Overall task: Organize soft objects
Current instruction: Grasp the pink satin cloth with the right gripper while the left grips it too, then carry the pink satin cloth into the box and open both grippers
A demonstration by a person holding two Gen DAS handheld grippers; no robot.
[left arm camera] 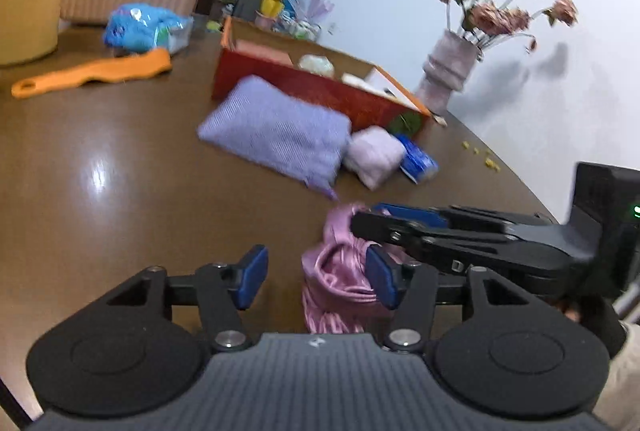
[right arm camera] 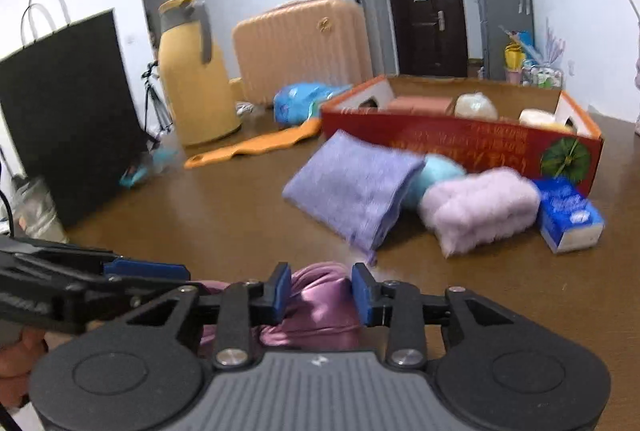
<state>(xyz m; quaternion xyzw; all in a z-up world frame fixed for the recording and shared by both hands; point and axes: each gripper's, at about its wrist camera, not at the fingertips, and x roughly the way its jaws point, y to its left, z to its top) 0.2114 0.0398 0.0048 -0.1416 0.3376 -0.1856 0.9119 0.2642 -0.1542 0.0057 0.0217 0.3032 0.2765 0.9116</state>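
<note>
A pink satin cloth (left arm camera: 340, 283) lies bunched on the brown table (left arm camera: 120, 159). My left gripper (left arm camera: 316, 277) is open, its right pad against the cloth. My right gripper (right arm camera: 318, 295) is shut on the pink satin cloth (right arm camera: 316, 307); it also shows in the left wrist view (left arm camera: 376, 221), coming in from the right. The left gripper's fingers (right arm camera: 144, 271) show at the left of the right wrist view. A folded purple towel (right arm camera: 352, 191), a pale lilac fluffy roll (right arm camera: 480, 209) and a light blue soft item (right arm camera: 436, 171) lie before the red cardboard box (right arm camera: 460, 143).
A blue tissue pack (right arm camera: 570, 215) lies beside the box. An orange strap-like piece (right arm camera: 252, 147), a blue plastic bag (right arm camera: 300, 101), a yellow jug (right arm camera: 192, 71), a black paper bag (right arm camera: 68, 111) and a flower vase (left arm camera: 448, 71) stand around the table.
</note>
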